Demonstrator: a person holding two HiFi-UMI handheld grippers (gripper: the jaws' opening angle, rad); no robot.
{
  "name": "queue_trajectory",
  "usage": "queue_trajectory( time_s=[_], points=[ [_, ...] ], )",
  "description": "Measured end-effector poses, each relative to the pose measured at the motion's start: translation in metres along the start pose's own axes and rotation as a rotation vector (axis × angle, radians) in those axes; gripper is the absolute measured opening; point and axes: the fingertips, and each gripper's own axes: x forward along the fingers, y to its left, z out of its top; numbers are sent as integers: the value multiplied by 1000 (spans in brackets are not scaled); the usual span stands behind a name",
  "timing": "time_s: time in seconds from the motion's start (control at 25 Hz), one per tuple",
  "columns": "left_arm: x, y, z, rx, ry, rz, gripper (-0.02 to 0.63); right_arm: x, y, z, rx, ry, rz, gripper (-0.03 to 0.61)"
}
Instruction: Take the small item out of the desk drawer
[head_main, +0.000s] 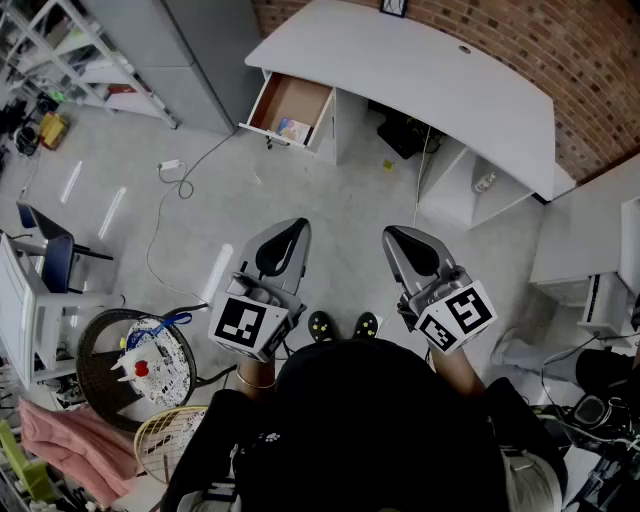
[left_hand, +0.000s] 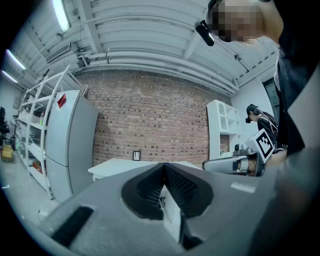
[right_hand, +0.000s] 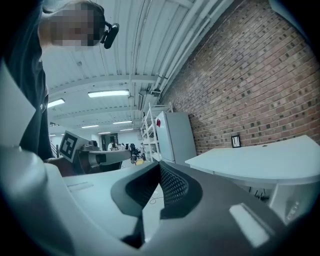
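Note:
A white curved desk (head_main: 430, 70) stands against the brick wall at the top of the head view. Its wooden drawer (head_main: 290, 105) is pulled open at the left end, and a small pale item (head_main: 293, 130) lies at its front. Both grippers are held level in front of the person, well short of the desk. My left gripper (head_main: 297, 227) is shut with nothing in it, its jaws meeting at the tip (left_hand: 163, 166). Beside it, my right gripper (head_main: 390, 234) is also shut and empty (right_hand: 159, 164). The desk (left_hand: 125, 166) shows in the left gripper view too.
A white cable with a plug (head_main: 178, 180) trails across the grey floor toward the drawer. A blue chair (head_main: 50, 248) stands at the left, with a round basket (head_main: 100, 375), a racket (head_main: 165, 435) and pink cloth (head_main: 75, 445) near the person. Grey cabinets (head_main: 190, 55) flank the desk.

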Motion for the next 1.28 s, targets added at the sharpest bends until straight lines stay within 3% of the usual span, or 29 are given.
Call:
queue_trajectory(
  time_s=[0.56,1.28],
  points=[
    [-4,13,0,-14,0,-7,-3,9,7,1,18,-5,-1,8],
    [-55,83,-7,-13,0,48,-3,66,39,-7,58,-33,-2,6]
  ],
)
